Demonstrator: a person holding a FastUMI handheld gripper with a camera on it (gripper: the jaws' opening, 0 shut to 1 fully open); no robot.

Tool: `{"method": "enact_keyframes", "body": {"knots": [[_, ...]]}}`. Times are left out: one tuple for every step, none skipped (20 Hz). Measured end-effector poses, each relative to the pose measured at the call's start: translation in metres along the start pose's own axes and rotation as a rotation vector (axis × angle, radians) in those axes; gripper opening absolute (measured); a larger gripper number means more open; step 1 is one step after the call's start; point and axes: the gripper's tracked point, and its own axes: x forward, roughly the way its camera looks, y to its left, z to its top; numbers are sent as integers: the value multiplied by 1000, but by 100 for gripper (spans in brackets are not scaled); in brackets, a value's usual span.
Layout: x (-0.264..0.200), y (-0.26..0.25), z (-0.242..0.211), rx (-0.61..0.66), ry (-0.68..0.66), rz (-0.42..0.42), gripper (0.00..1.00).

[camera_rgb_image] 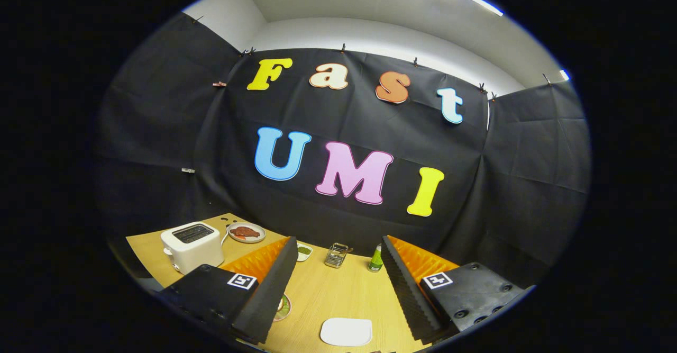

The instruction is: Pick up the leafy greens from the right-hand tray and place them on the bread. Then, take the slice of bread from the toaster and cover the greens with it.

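The jaws (338,289) stand wide open, released, holding nothing and touching nothing; the two fingers (270,284) spread well apart above the wooden bench (338,295). Each finger's mount carries a small square black-and-white marker tag (242,281); its pattern is no readable writing.

Between the fingers, close in, lies a flat white rounded-square tray (346,332), bare on top as far as can be seen. Just beside the left finger, half hidden by it, is the rim of a round plate (283,308) with something green at its edge; what lies on it cannot be told.

Beyond the fingers, near the booth's wall, stands a small wire holder (337,255), and to its right a green bottle (376,259) with a pale cap, its label too small to read. A small white dish with leafy greens (304,250) peeks out just past the left fingertip. Farther left sits a white toaster (191,246), its slots dark; whether bread is inside cannot be told. Behind it, a round plate holds a reddish slab of meat (245,232).
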Motion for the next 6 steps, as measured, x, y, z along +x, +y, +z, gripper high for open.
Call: {"method": "enact_keyframes", "body": {"knots": [[0,-2,0,-5,-2,-6,97],[1,-5,1,-15,-5,-14,97],[1,-7,0,-24,-2,-20,97],[1,-6,-1,-28,3,-23,98],[0,-5,-2,-30,6,-23,98],[1,-6,-3,-35,9,-25,98]]}}
